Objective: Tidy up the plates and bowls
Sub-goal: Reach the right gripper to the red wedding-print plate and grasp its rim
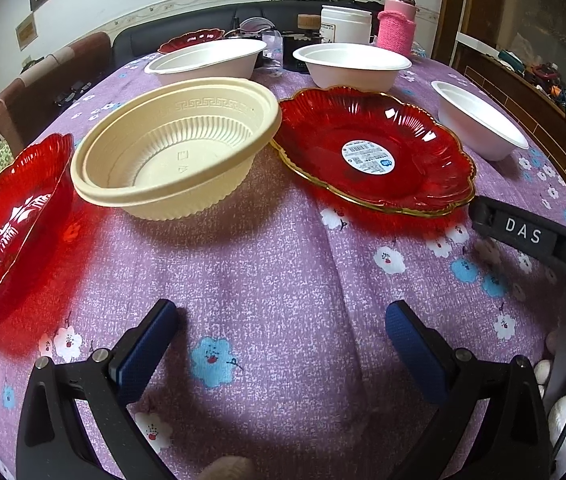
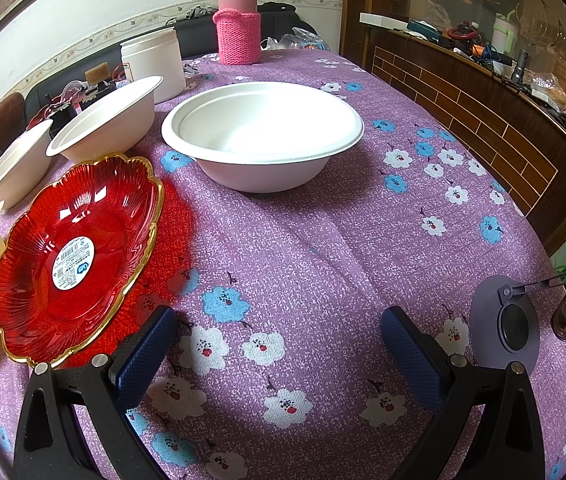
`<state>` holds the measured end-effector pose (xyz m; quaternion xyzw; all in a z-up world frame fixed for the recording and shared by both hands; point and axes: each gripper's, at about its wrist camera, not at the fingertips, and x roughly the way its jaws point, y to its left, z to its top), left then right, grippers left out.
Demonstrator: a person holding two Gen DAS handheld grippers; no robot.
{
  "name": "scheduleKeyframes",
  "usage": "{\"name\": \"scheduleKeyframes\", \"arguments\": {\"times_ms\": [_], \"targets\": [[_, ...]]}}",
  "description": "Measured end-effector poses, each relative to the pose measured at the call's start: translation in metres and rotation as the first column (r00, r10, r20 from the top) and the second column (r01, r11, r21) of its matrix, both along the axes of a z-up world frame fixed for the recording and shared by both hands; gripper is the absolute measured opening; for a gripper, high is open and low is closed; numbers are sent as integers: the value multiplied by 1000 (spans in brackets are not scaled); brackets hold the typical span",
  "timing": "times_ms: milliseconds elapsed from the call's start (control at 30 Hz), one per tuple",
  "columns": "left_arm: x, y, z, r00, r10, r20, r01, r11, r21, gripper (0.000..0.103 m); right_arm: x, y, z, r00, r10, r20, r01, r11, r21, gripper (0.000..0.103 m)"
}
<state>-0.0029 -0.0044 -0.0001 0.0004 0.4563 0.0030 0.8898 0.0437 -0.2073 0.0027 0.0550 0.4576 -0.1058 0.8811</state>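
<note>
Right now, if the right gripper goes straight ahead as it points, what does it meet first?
Likely the large white bowl, centred ahead of the open right gripper; only bare tablecloth lies between. The red plate sits off to its left.

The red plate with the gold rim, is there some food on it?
No, the red plate holds only a round white sticker in its middle.

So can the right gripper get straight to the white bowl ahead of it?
Probably yes. The right gripper is open and empty, and only bare tablecloth lies between it and the white bowl. The red plate sits off to the side.
</note>
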Motion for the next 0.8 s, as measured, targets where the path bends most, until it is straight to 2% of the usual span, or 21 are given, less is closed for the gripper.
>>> {"name": "scheduleKeyframes", "arguments": {"times_ms": [200, 267, 367, 433, 500, 600, 700, 800], "targets": [[-1, -2, 0, 1000, 6, -13, -6, 1000, 11, 103, 0, -1, 0, 1000, 8, -6, -7, 1000, 5, 102], [-2, -2, 1, 1000, -14, -20, 15, 1000, 12, 103, 0, -2, 0, 999, 18, -39, -18, 1000, 15, 102], [-6, -1, 2, 998, -59, -38, 59, 998, -10, 103, -3, 0, 0, 999, 10, -48, -10, 1000, 12, 102], [-17, 4, 8, 997, -75, -32, 74, 996, -52, 100, -7, 2, 0, 999, 13, -41, -13, 1000, 14, 102], [-35, 6, 20, 996, -91, 10, 92, 993, -73, 99, -11, 3, 1, 999, 21, -33, -20, 1000, 16, 102], [-75, 12, 50, 982, -139, 130, 151, 985, -88, 99, -17, 3, 2, 1000, 17, -26, -16, 1000, 17, 102], [-121, 29, 86, 949, -147, 278, 173, 982, -72, 99, -32, 4, 8, 1000, -15, 10, 15, 1000, 1, 95], [-159, 55, 119, 920, -185, 345, 213, 976, -45, 99, -59, 14, 22, 998, -7, 67, 7, 1000, -9, 95]]}}
